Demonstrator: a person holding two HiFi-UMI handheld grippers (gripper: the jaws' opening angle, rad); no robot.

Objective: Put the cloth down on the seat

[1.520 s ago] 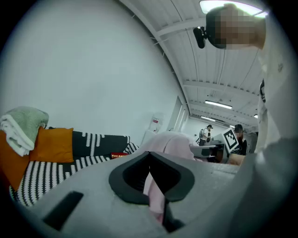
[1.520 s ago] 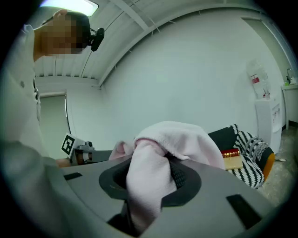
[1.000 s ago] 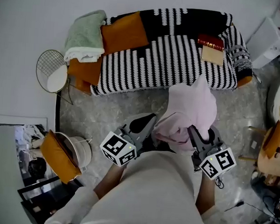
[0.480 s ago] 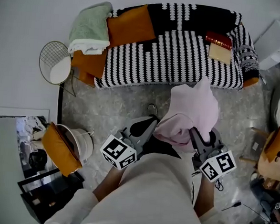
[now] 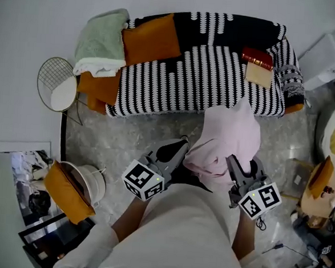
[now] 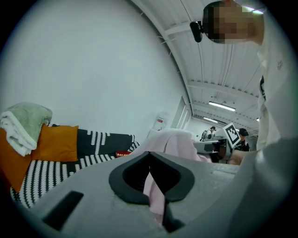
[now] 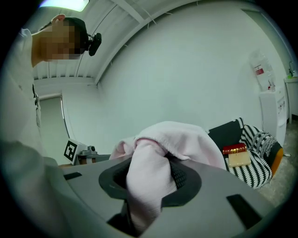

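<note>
Lying ahead of both grippers across a strip of floor [image 5: 133, 131], the striped seat [image 5: 206, 70] runs crosswise, neither hand nearer. The pink cloth [image 5: 227, 135] is bunched between them: the left gripper [image 5: 176, 150] nips a thin fold, the right gripper [image 5: 234, 164] clamps a thick wad. Only the head view shows that gap; the gripper views show the grips.

Upper left, a green towel [image 5: 101, 40] lies against an orange cushion [image 5: 151, 39]. Upper right, a red book [image 5: 257, 58] sits just beside a tan book [image 5: 259, 75]. At left, a round wire stand [image 5: 55, 82]; lower left, a white bucket [image 5: 90, 182].
</note>
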